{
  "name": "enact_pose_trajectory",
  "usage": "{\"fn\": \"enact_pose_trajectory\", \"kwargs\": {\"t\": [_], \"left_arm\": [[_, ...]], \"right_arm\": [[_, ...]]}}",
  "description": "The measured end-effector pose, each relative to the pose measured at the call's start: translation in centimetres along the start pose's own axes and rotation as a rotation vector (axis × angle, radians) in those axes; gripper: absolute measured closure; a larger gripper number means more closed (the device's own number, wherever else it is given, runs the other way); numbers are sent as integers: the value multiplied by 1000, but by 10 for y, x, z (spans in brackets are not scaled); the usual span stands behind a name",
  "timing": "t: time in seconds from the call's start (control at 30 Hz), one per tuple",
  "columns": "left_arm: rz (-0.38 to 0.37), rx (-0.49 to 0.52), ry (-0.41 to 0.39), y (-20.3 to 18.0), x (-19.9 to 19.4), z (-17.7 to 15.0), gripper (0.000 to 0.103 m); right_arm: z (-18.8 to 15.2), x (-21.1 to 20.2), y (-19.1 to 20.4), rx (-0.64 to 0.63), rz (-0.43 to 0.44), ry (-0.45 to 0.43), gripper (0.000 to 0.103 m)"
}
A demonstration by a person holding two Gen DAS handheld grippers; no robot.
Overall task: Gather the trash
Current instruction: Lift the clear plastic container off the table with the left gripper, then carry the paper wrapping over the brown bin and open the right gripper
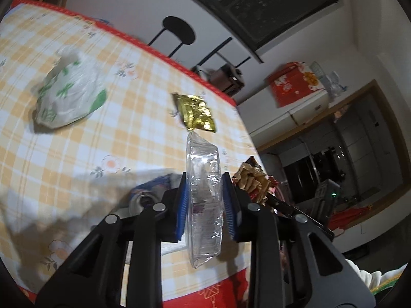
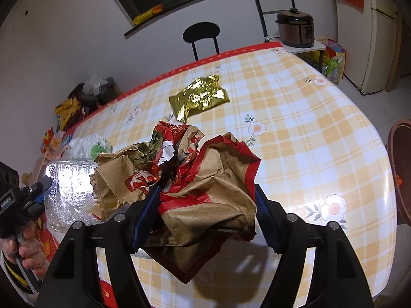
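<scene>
While both grippers hang above a table (image 2: 321,133) covered in a yellow-and-white checked cloth with flowers, each one grips a piece of trash. The left gripper (image 1: 204,205) has its blue pads (image 1: 180,205) pressed against both sides of a clear plastic tray (image 1: 204,187), which stands on edge between them and pokes out past the fingertips. From the right wrist view, the same tray (image 2: 69,192) appears at the left edge, with the person's bare hand (image 2: 27,251) wrapped around the left gripper's handle below it.

The right gripper (image 2: 205,215) is closed partway on a large crumpled wad of brown and red paper (image 2: 200,179); the wad bulges up and forward over the fingers and a corner droops beneath them. In the left wrist view this paper (image 1: 253,182) shows just right of the left gripper, so the two tools sit close side by side near the table's front edge.

Farther out on the cloth lies a crumpled gold foil wrapper (image 2: 200,97), apart from both grippers. A white plastic bag with green print (image 1: 69,97) rests well to the left. A drink can (image 1: 143,200) lies low behind the left gripper's fingers, partly hidden. A black chair (image 2: 201,36) stands at the table's far side, and a rice cooker (image 2: 295,28) sits on a small stand beyond.
</scene>
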State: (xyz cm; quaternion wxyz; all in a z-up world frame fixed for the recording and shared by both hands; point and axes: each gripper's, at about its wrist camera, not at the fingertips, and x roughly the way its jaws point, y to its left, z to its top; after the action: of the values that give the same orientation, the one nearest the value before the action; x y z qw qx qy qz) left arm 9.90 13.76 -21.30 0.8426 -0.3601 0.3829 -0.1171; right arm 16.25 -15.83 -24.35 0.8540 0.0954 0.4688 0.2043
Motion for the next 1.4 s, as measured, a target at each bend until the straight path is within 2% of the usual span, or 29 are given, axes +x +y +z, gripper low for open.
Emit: {"fn": "enact_pose_trajectory", "kwargs": {"t": [0.17, 0.37, 0.53, 0.8, 1.2, 1.4], "left_arm": [[-71, 39, 13, -27, 4, 5, 76], [-93, 102, 31, -60, 17, 4, 80], [-80, 153, 25, -76, 22, 7, 84], [-101, 219, 27, -110, 30, 7, 85], [3, 326, 9, -157, 48, 4, 84], [23, 344, 10, -178, 63, 2, 84]], "right_arm": [[3, -12, -14, 38, 3, -31, 33], [1, -22, -32, 76, -5, -53, 33], [-2, -37, -51, 105, -18, -79, 33], [-7, -60, -87, 164, -37, -117, 33], [-6, -91, -137, 223, -71, -176, 33], [-4, -107, -174, 255, -107, -201, 33]]}}
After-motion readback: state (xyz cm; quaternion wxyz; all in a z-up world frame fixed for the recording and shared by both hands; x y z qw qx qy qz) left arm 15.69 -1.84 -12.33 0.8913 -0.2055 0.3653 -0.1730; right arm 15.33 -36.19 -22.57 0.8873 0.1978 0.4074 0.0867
